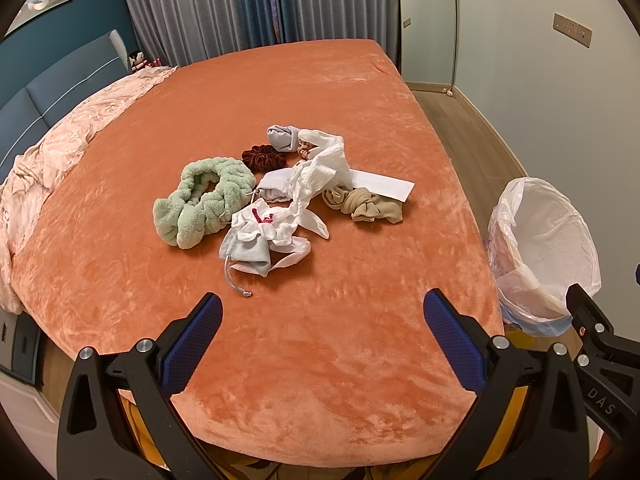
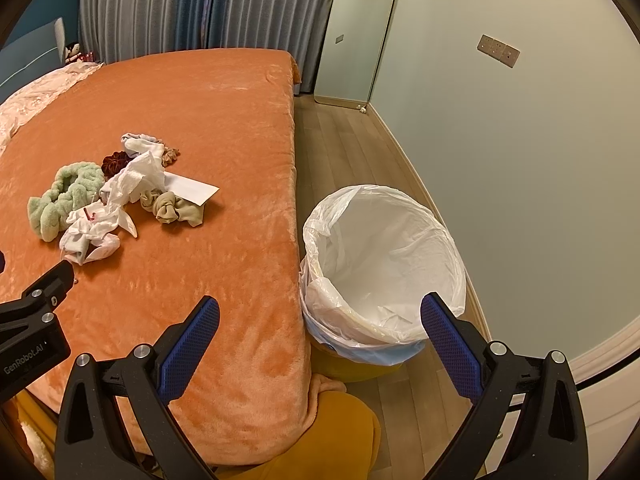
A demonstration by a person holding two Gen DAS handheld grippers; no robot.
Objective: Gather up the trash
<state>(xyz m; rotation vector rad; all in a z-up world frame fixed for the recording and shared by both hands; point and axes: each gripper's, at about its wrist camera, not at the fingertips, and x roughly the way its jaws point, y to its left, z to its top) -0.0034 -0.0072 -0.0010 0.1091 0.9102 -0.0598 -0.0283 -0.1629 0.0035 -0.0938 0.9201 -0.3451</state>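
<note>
1. The left gripper (image 1: 322, 312) and right gripper (image 2: 320, 314) are held spread apart, empty.
2. Crumpled tissue (image 1: 316, 172) is piled mid-bed (image 1: 320, 360); the lined bin (image 2: 384, 264) is stood beside it.

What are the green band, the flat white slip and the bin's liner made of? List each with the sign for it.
Green band: plush terry-like fabric, matte; fuzzy, puffy twists.
Flat white slip: likely paper or thin card; straight edges, lies flat.
Bin liner: thin translucent plastic film, slightly glossy; crinkles, folded over the rim.
</note>
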